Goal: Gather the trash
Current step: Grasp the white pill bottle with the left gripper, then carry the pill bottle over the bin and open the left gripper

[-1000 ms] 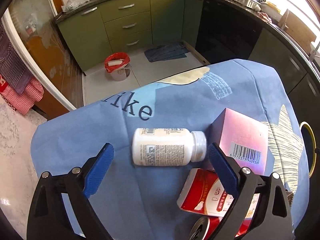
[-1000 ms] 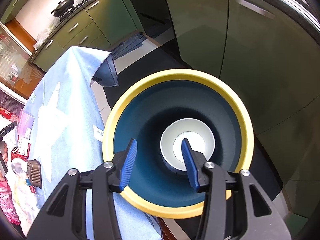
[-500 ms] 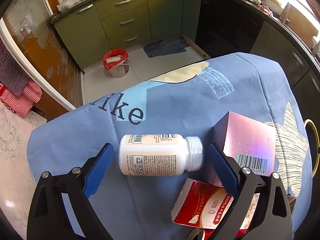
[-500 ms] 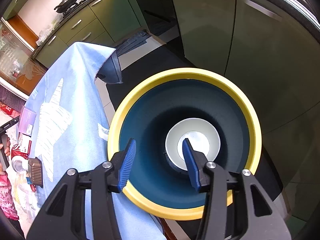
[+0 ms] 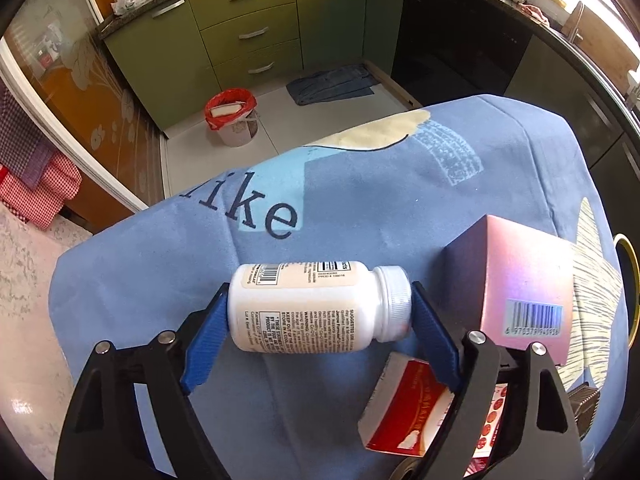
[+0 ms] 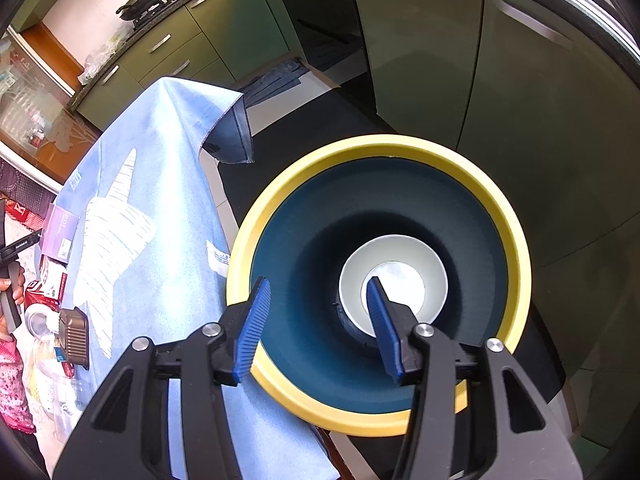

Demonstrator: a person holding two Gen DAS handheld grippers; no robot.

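Note:
A white pill bottle (image 5: 316, 312) lies on its side on the blue tablecloth (image 5: 360, 184). My left gripper (image 5: 320, 292) is closing on it lengthwise: one blue pad touches its base, the other its cap. A pink box (image 5: 520, 276) stands just right of it, and a red carton (image 5: 408, 408) lies under the right finger. My right gripper (image 6: 318, 280) hangs open and empty over a dark bin with a yellow rim (image 6: 516, 248) beside the table. A white cup (image 6: 432, 280) sits at the bin's bottom.
A red-lined bucket (image 5: 232, 116) and a blue mat (image 5: 332, 84) lie on the kitchen floor in front of green cabinets (image 5: 248, 32). In the right wrist view a brown ribbed object (image 6: 74, 336) and more packets sit near the cloth's near edge.
The left gripper moved up around the white bottle and its jaws narrowed until the pads met the bottle's ends. The right gripper stayed over the bin, jaws slightly wider.

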